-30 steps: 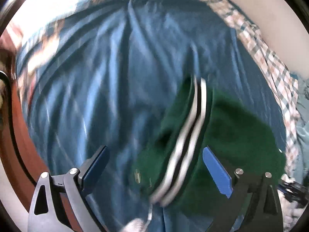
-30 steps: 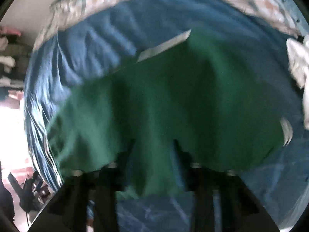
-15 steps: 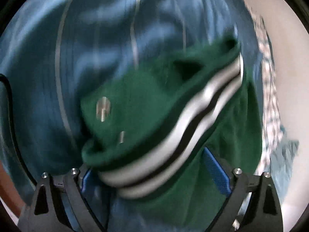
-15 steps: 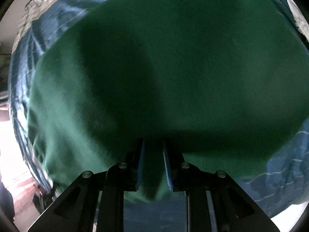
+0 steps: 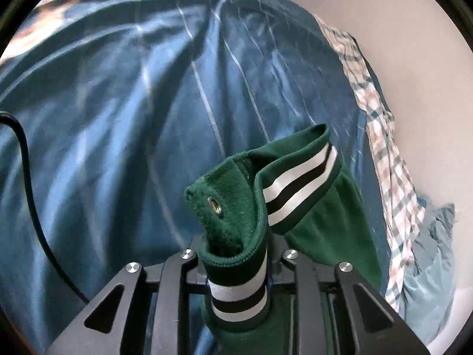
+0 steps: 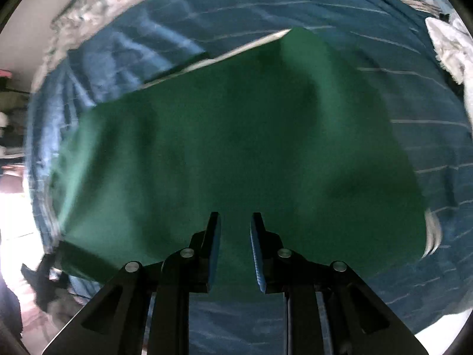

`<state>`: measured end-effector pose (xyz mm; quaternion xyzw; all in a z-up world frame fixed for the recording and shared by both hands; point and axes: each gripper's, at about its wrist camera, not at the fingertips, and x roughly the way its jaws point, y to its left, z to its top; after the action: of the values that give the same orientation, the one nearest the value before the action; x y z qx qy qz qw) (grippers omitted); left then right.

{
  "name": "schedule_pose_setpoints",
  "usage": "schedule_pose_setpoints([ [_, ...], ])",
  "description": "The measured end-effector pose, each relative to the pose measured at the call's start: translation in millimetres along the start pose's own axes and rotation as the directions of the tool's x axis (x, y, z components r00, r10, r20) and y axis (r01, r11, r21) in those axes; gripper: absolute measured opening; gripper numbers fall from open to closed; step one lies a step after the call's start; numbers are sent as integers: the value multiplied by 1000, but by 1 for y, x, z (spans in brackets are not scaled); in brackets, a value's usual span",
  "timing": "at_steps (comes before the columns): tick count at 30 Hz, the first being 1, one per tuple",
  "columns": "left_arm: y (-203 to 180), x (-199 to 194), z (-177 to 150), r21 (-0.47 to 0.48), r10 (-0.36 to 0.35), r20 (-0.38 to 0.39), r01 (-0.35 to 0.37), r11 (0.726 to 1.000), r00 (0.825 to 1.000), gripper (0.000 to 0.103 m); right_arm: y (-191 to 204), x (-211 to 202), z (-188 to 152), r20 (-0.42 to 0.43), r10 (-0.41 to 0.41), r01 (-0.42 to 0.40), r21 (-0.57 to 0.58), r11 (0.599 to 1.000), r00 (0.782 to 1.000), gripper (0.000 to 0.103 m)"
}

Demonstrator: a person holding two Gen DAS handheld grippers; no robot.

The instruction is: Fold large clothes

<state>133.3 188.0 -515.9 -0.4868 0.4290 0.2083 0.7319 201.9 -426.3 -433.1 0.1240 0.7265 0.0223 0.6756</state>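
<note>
**Left grip on the striped band, right fingers parted over the green panel**

The left gripper (image 5: 236, 269) is clamped on the striped ribbed band (image 5: 298, 189) of a dark green garment (image 6: 236, 153); the band bunches up between the closed jaws, and the green-white-black stripes run out of the pinch both toward the camera and away to the right. Just beside the pinch a fleecy flap stands up with a metal eyelet (image 5: 214, 204) in it, which suggests a drawstring waistband or hem, though which one I cannot tell.

The right gripper (image 6: 235, 251) has its jaws parted with a clear gap between the blue pads; green cloth lies beyond and beneath them, but nothing sits in the gap, so it grips nothing.

Outward from there, the garment lies spread in a broad panel on a blue striped bedsheet (image 5: 133, 103), one white-edged border running along its far side. A plaid cloth (image 5: 384, 153) trails down the right edge of the bed, and a black cable (image 5: 29, 177) crosses the left.

Judging by the fleece nap, the fabric is soft, limp and moderately heavy — it will sag and drag rather than hold a shape. The ribbed band is the thickest, least slippery hold; a matching hold on the band or a corner for the right fingers should keep the fold edge straight.
</note>
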Motion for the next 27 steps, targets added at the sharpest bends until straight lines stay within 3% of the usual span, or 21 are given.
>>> schedule_pose_setpoints([
  [1, 7, 5, -4, 1, -12, -24, 12, 1000, 1000, 23, -6, 9, 2, 0, -23, 23, 12, 1000, 1000, 22],
  [3, 15, 17, -5, 22, -26, -60, 27, 999, 998, 39, -23, 36, 7, -51, -58, 60, 39, 997, 997, 18],
  [5, 21, 19, -11, 28, -78, -86, 81, 996, 993, 52, -45, 65, 5, -87, -26, 34, 96, 995, 996, 17],
  [8, 16, 20, -20, 42, -84, -60, 86, 995, 995, 60, -58, 67, 9, -97, 31, -12, 187, 982, 995, 17],
  [12, 1, 22, -24, 43, -2, 12, 2, 999, 1000, 60, -50, 57, 4, -101, 15, -4, 109, 994, 995, 21],
  [13, -3, 21, -24, 55, 23, 29, -24, 998, 999, 54, -48, 54, 1, -102, 14, -4, 96, 995, 995, 22],
  [14, -14, 22, -23, 78, 49, 55, -53, 995, 997, 30, -47, 51, -2, -104, 19, -9, 95, 995, 994, 24],
  [16, -29, 15, -20, 139, 100, 91, -112, 984, 991, 22, -45, 42, -8, -98, 53, -42, 111, 993, 994, 32],
  [21, -60, -35, 1, 212, 56, 213, -103, 972, 975, 19, -35, 0, -27, -19, 113, -110, 108, 988, 993, 32],
  [25, -88, -91, 39, 306, 15, 337, -125, 944, 941, 18, -34, -36, -41, 48, 140, -144, 104, 984, 989, 33],
  [27, -101, -121, 57, 371, -5, 391, -153, 916, 920, 18, -45, -46, -49, 63, 175, -181, 121, 976, 983, 33],
])
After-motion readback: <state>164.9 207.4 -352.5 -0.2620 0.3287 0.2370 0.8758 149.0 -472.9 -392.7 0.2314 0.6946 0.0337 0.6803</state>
